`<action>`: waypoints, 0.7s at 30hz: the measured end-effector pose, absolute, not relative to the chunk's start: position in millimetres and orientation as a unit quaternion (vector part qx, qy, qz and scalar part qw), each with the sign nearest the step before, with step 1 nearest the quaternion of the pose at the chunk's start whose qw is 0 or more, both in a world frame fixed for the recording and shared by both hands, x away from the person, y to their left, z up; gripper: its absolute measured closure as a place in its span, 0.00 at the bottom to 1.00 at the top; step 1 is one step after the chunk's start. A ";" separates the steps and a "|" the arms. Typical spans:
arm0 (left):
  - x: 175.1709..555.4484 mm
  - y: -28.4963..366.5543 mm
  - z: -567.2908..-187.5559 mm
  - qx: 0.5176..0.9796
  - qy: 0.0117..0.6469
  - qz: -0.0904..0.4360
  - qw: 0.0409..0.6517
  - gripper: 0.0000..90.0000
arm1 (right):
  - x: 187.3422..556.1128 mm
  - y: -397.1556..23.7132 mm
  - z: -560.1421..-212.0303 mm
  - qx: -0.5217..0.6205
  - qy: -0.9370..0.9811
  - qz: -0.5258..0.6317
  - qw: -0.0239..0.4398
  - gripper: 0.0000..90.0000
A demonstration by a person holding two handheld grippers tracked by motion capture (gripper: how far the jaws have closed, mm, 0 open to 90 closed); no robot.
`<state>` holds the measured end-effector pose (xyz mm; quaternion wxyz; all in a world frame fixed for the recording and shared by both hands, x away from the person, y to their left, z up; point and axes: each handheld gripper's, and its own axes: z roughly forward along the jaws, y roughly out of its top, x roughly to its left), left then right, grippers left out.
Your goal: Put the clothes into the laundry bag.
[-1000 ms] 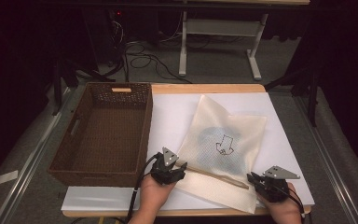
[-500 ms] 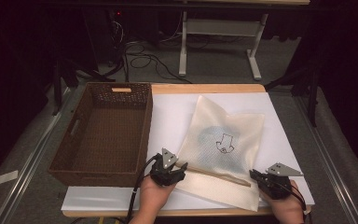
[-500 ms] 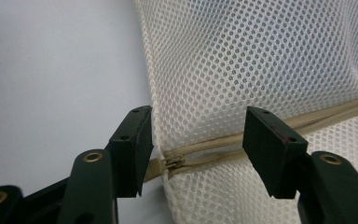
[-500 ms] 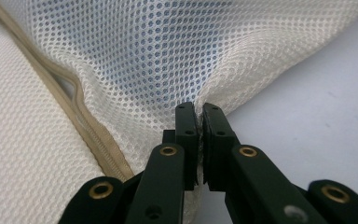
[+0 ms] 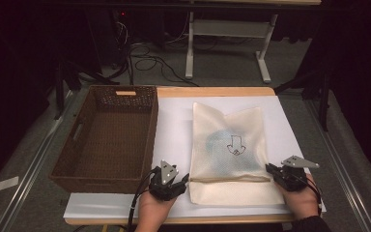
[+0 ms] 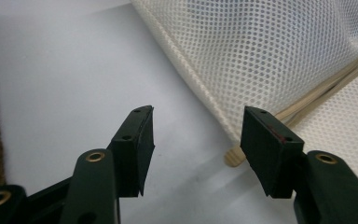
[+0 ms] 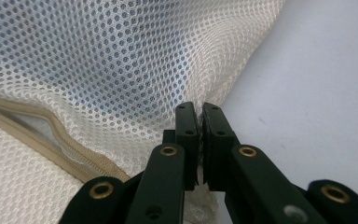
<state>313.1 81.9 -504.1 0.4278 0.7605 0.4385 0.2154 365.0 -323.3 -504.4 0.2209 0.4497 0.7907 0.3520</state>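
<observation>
Since the frame a second back, the mesh laundry bag (image 5: 227, 150) has swung from a slant to lie square on the white sheet (image 5: 174, 125), long axis running near to far, right of the empty wicker basket (image 5: 108, 137). A bluish garment shows through the mesh under the printed arrow mark. The beige zipper seam (image 5: 229, 180) now runs level across the bag's near end, left to right, where before it ran on a diagonal.

Right gripper (image 7: 200, 114): jaws pinched together on a fold of mesh at the bag's near right corner; this hand pulled the corner rightward. Left gripper (image 6: 196, 133): jaws about half apart, nothing between them, sitting just off the near left corner beside the zipper's end (image 6: 235, 158).

Judgement: bag is straightened and anchored on the right; the left gripper looks placed to take the zipper end next, likely to work the closure.
</observation>
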 end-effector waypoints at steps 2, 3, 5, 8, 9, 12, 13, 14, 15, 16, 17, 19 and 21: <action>312.0 83.6 -504.1 0.757 0.442 0.212 0.432 0.49 | 367.9 -325.3 -505.3 0.453 0.791 0.350 0.217 0.97; 311.6 84.1 -504.4 0.757 0.444 0.211 0.431 0.49 | 369.0 -326.5 -505.6 0.451 0.792 0.349 0.217 0.97; 311.1 82.6 -505.3 0.759 0.441 0.208 0.431 0.50 | 369.6 -327.7 -505.9 0.454 0.791 0.350 0.211 0.97; 311.0 79.1 -506.7 0.763 0.437 0.202 0.432 0.50 | 368.7 -328.3 -507.0 0.453 0.793 0.352 0.208 0.97; 311.0 78.4 -507.1 0.765 0.435 0.199 0.431 0.50 | 367.6 -327.7 -507.5 0.456 0.792 0.351 0.206 0.97; 311.0 73.8 -510.3 0.769 0.433 0.186 0.432 0.51 | 365.8 -328.5 -506.9 0.457 0.790 0.354 0.205 0.91; 311.3 73.1 -511.7 0.773 0.431 0.179 0.430 0.52 | 365.1 -328.9 -506.2 0.460 0.787 0.356 0.206 0.90; 311.5 72.0 -512.9 0.774 0.432 0.177 0.428 0.55 | 364.1 -330.2 -505.3 0.459 0.785 0.360 0.207 0.88; 312.3 71.3 -514.4 0.776 0.434 0.172 0.425 0.56 | 363.3 -331.0 -504.3 0.459 0.783 0.363 0.210 0.87; 313.1 71.5 -515.6 0.775 0.437 0.162 0.428 0.57 | 361.5 -331.9 -502.6 0.462 0.780 0.367 0.209 0.87; 314.0 72.3 -516.8 0.771 0.442 0.150 0.433 0.59 | 360.0 -332.9 -501.2 0.462 0.777 0.373 0.208 0.87; 316.2 74.7 -518.7 0.767 0.450 0.128 0.439 0.62 | 356.9 -333.3 -499.4 0.463 0.773 0.380 0.209 0.87; 318.4 77.0 -520.6 0.765 0.456 0.111 0.441 0.65 | 355.3 -332.8 -499.0 0.460 0.775 0.381 0.209 0.87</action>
